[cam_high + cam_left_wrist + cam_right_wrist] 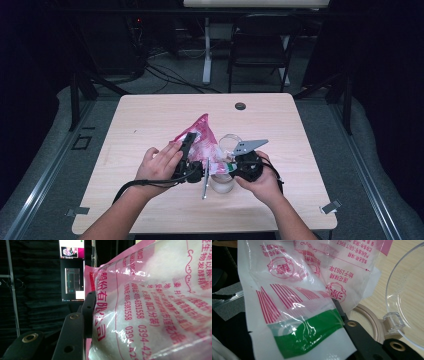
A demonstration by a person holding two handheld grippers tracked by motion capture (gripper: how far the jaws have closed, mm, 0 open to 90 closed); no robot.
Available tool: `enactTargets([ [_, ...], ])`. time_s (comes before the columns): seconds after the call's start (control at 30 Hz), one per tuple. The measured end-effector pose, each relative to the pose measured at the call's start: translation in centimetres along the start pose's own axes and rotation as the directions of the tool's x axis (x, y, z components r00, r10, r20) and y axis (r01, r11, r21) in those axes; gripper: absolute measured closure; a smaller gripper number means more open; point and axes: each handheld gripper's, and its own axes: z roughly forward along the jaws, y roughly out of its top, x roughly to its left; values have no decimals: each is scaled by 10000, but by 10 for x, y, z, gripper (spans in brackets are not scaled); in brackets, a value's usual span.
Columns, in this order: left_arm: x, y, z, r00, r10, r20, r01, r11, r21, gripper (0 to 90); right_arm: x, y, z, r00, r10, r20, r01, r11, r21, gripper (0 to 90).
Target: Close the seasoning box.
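Observation:
A pink and white plastic bag [200, 136] of white granules is held up over the middle of the table. My left gripper [192, 141] is shut on its body, one black finger [87, 312] pressing into the side of the bag [150, 302]; the other finger is hidden behind it. From the right, my right gripper [231, 161] is shut on the flat green and white corner of the bag [299, 302], with one finger [362, 337] showing beside it. Below that corner stands a jar [222, 183] with a beige rim [372, 320] and an open clear lid [407, 297].
A thin metal utensil [205, 180] lies on the table just left of the jar. The wooden table [150, 115] has a small dark cap [240, 106] near its far edge. A chair [260, 47] stands beyond it.

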Motion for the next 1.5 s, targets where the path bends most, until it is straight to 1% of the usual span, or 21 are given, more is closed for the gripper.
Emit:
enactTargets([
  [0.07, 0, 0, 0, 10000, 16, -3, -16, 10000, -3, 620, 0, 0, 0, 10000, -4, -4, 4, 10000, 6, 900],
  [0.17, 1, 1, 0, 9999, -12, 117, 10, 9999, 128, 620, 0, 0, 0, 10000, -15, -13, 16, 10000, 29, 900],
  [0.23, 1, 1, 0, 10000, 25, 62, -25, 9999, 103, 620, 0, 0, 0, 10000, 16, 7, -16, 10000, 3, 900],
  [0.37, 2, 1, 0, 10000, -14, 68, 14, 10000, 62, 620, 0, 0, 0, 10000, 22, -18, -22, 10000, 15, 900],
  [0.43, 2, 1, 1, 10000, -64, 26, 64, 10000, -36, 620, 0, 0, 0, 10000, 24, -22, -24, 10000, 20, 900],
  [0.5, 2, 1, 0, 10000, -54, 68, 54, 10000, 48, 620, 0, 0, 0, 10000, 12, -31, -11, 10000, 27, 900],
  [0.53, 3, 1, 1, 10000, -20, -43, 20, 10000, -48, 620, 0, 0, 0, 10000, 11, -29, -11, 10000, 27, 900],
  [0.57, 3, 2, 0, 10000, 11, 36, -11, 10000, 63, 620, 0, 0, 0, 10000, -3, -31, 4, 10000, 32, 900],
  [0.67, 4, 2, 0, 10000, 1, 62, -2, 10000, 74, 620, 0, 0, 0, 10000, -12, -19, 12, 10000, 40, 900],
  [0.8, 4, 2, 0, 10000, -5, 48, 5, 10000, 54, 620, 0, 0, 0, 10000, -4, 2, 4, 10000, 21, 900],
  [0.83, 3, 2, 0, 10000, -60, 73, 60, 10000, 57, 620, 0, 0, 0, 10000, 1, -6, -1, 10000, 25, 900],
  [0.87, 4, 3, 0, 10000, 32, 35, -32, 10000, 44, 620, 0, 0, 0, 10000, -13, -11, 13, 10000, 42, 900],
  [1.03, 4, 4, 1, 9999, 57, 86, -58, 10000, 25, 620, 0, -1, 0, 10000, 5, 26, -6, 10000, 64, 900],
  [1.07, 3, 3, 2, 10000, 45, 38, -45, 10000, -71, 620, 0, -1, 0, 10000, 27, 29, -27, 10000, 55, 900],
  [1.2, 4, 4, 2, 10000, 36, 26, -36, 10000, -93, 620, 0, -2, -1, 10000, 30, 68, -30, 10000, 46, 900],
  [1.27, 5, 5, 2, 10000, 62, 7, -62, 10000, -78, 620, 0, -2, -1, 10000, 20, 61, -21, 10000, 92, 900],
  [1.3, 6, 5, 2, 9999, 13, 105, -13, 10000, 28, 620, 0, -2, 0, 10000, 24, 78, -25, 9999, 99, 900],
  [1.37, 7, 6, 2, 10000, -10, 45, 10, 10000, -13, 620, 1, -2, 0, 9999, -20, 131, 17, 9998, 217, 900],
  [1.4, 7, 6, 2, 10000, 64, 23, -64, 10000, -18, 620, 1, -2, 0, 9999, -37, 158, 34, 9997, 224, 900],
  [1.5, 7, 7, 2, 9999, 93, 67, -93, 10000, -36, 620, 1, -3, 0, 9998, -44, 182, 39, 9996, 277, 900],
])
